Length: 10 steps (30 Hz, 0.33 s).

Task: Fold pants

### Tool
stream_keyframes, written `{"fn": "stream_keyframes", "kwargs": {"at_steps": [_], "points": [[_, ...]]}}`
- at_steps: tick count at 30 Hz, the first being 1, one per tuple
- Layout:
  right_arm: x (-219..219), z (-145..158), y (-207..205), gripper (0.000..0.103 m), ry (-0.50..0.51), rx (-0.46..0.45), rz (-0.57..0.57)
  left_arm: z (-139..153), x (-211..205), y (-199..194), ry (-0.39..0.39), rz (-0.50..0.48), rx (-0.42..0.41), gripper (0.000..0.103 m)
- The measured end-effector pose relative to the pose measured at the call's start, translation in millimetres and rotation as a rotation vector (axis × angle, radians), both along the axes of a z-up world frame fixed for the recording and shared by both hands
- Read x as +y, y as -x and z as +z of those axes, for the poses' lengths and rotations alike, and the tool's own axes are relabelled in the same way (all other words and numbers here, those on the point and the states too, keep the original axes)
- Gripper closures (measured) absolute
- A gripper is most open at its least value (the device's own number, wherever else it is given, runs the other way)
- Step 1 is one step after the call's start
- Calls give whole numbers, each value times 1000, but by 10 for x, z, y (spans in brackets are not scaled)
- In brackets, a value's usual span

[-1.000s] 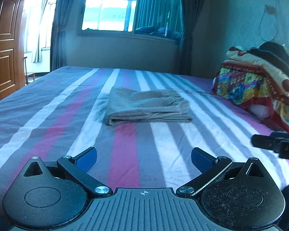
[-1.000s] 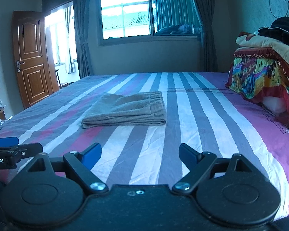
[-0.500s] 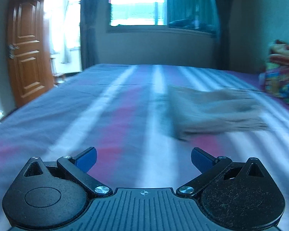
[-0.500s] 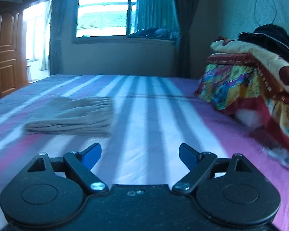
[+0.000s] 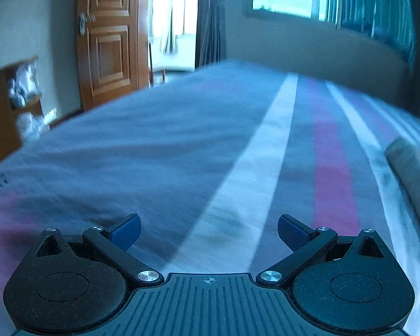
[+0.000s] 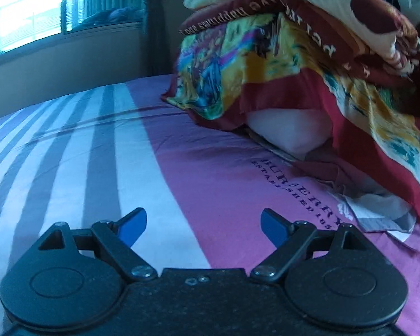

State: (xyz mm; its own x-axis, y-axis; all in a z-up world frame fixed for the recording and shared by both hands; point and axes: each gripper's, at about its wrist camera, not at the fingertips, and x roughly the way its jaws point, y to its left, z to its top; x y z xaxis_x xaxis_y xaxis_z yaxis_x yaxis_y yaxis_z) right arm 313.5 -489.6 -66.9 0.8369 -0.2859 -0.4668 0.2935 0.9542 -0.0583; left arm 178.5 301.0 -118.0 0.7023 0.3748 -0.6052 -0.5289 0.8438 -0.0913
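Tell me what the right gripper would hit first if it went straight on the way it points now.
Probably the striped bedsheet: the right gripper, open and empty, tilts down at bare sheet. The colourful blanket pile sits off to the right, likely clear.

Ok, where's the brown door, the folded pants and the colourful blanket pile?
Brown door (image 5: 109,56), left wrist view, on its middle panel.
Folded pants (image 5: 414,170), left wrist view, on the blurred edge.
Colourful blanket pile (image 6: 294,64), right wrist view, on its front.

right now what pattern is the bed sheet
Lengthwise stripes on the bed sheet: grey and white beside a wide purple-pink band, clearest in the right wrist view.
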Motion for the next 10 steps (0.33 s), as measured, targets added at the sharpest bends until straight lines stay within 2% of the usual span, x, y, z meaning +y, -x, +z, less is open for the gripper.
{"fn": "stream_keyframes", "kwargs": {"at_steps": [2,4,5,7,8,10], "points": [[40,-46,-37,15,1,1,2,36,-229,27,-7,-94,-55,2],[100,-95,-51,15,-9,5,21,132,-520,112,-29,-153,-94,15],[128,-99,-59,15,-17,13,26,185,-689,193,-34,-143,-124,18],[201,-93,4,15,-24,19,42,228,-911,267,-34,-148,-144,18],[239,-69,29,15,-18,21,52,236,-1065,269,-69,-158,-138,18],[373,7,118,15,-5,5,124,214,-1194,210,-49,-197,-119,18]]}}
